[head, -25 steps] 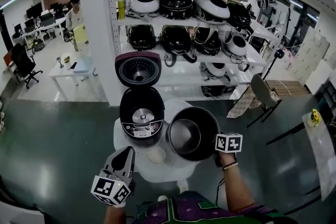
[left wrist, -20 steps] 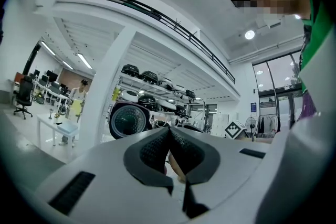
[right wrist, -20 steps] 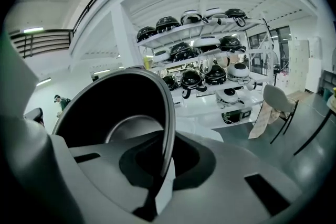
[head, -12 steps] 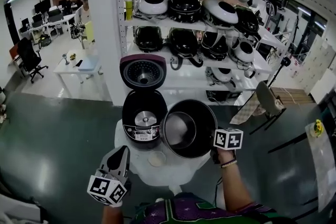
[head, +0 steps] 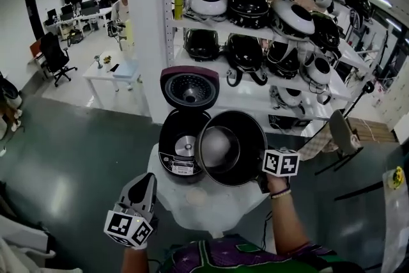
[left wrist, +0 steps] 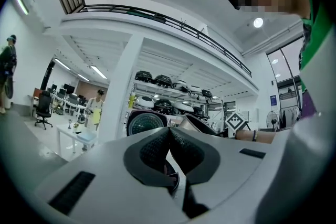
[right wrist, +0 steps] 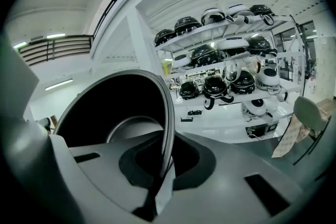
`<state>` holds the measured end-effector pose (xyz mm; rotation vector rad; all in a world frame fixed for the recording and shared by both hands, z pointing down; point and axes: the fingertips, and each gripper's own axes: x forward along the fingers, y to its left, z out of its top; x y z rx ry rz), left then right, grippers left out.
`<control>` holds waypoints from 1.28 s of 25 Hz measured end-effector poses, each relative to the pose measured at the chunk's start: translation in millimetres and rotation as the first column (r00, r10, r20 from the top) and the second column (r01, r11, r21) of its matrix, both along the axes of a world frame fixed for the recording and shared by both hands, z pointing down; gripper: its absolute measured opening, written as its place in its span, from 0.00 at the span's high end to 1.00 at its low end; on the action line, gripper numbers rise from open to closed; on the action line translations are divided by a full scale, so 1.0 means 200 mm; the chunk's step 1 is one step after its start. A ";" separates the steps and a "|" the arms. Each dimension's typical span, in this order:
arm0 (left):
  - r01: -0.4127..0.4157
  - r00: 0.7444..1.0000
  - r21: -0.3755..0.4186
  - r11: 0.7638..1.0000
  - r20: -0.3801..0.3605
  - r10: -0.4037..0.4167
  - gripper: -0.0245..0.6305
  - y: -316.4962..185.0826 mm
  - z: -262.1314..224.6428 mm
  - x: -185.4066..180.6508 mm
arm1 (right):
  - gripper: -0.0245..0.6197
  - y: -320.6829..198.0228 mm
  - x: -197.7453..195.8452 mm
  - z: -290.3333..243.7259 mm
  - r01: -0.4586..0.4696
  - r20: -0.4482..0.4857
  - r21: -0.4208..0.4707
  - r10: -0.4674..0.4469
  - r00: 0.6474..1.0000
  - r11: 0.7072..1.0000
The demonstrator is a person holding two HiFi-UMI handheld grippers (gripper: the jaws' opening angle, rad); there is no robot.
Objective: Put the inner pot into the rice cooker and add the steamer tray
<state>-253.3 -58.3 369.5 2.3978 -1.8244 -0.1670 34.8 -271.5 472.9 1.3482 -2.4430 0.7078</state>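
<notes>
Far left, bg: an office chair (head: 54, 54) and a person (head: 121, 2) by a small white table (head: 118, 70), well apart from the work area.

The left tongs (head: 147, 179) (left wrist: 169, 131) sit low at the near-left edge of the round white worktop (head: 220, 217). They are closed, pads together w/ nothing btwn them, tips aimed up the frame.

Just right of them a pale round disc (head: 195, 197) lies flat on the worktop; can't tell what it is.

The rice cooker (head: 177, 145) stands at the worktop's back-left. Its lid (head: 190, 87) is swung up and open, and a metal plate shows in the well.

The inner pot (head: 231, 147) (right wrist: 118, 113) is off the worktop and tilted, mouth twd the head cam. In head view its left rim overlaps the cooker's right edge; it is not seated in the cooker.

The right tongs (head: 261, 177) (right wrist: 159, 178) clamp the pot's rim at its near-right side. In the right gripper view the rim runs down btwn the closed pads, one inside the pot and one outside.

Behind and to the right, white shelves (head: 246, 99) are full of other cookers.
</notes>
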 end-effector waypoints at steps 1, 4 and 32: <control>0.015 1.000 -0.001 1.000 0.002 -0.015 0.93 0.00 0.00 -0.01 | 0.95 -0.03 -0.03 -0.01 0.014 0.003 0.000 -0.014 1.000 1.000; 0.055 0.998 -0.002 0.998 0.009 -0.055 0.93 -0.02 0.00 -0.05 | 0.95 -0.12 -0.10 -0.02 0.051 0.005 0.004 -0.051 0.999 0.999; 0.324 0.946 -0.081 0.943 0.008 -0.324 0.93 -0.12 0.09 -0.27 | 0.94 -0.66 -0.72 0.25 0.193 -0.012 -0.085 -0.195 0.981 0.977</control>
